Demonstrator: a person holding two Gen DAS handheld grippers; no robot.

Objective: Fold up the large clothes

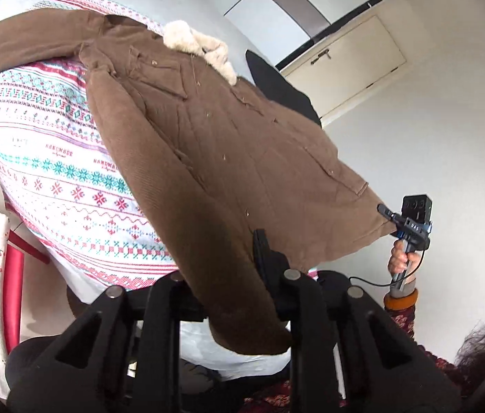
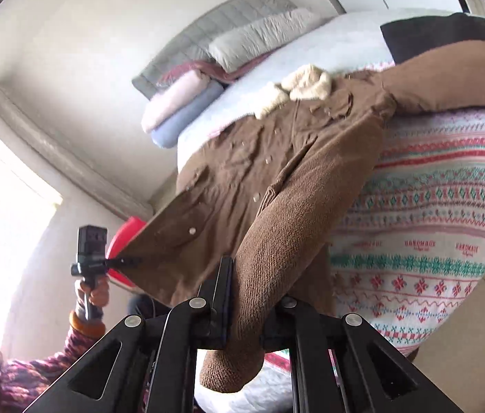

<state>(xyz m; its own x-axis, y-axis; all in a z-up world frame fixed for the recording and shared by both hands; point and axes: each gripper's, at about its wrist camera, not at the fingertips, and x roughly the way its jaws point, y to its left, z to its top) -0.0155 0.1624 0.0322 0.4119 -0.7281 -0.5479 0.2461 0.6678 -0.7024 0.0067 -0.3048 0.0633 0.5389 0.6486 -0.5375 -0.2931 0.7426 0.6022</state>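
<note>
Coat (image 1: 208,144) on bed (image 1: 53,179), fur collar at frame top, hem lifted toward bottom. Left gripper (image 1: 242,275) clamps hem corner; right gripper (image 2: 246,296) clamps other corner. Long axis runs away from both; hands equally near.

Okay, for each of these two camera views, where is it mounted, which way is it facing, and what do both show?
Left wrist: sits on the left gripper, looks along its fingers at the brown fur-collared coat on the patterned bedspread; the right gripper and hand show.
Right wrist: sits on the right gripper, faces the coat's sleeve, stacked pillows behind; the left gripper and patterned knit sleeve show.
Shared: coat, bedspread, each other's gripper pinching the coat.
</note>
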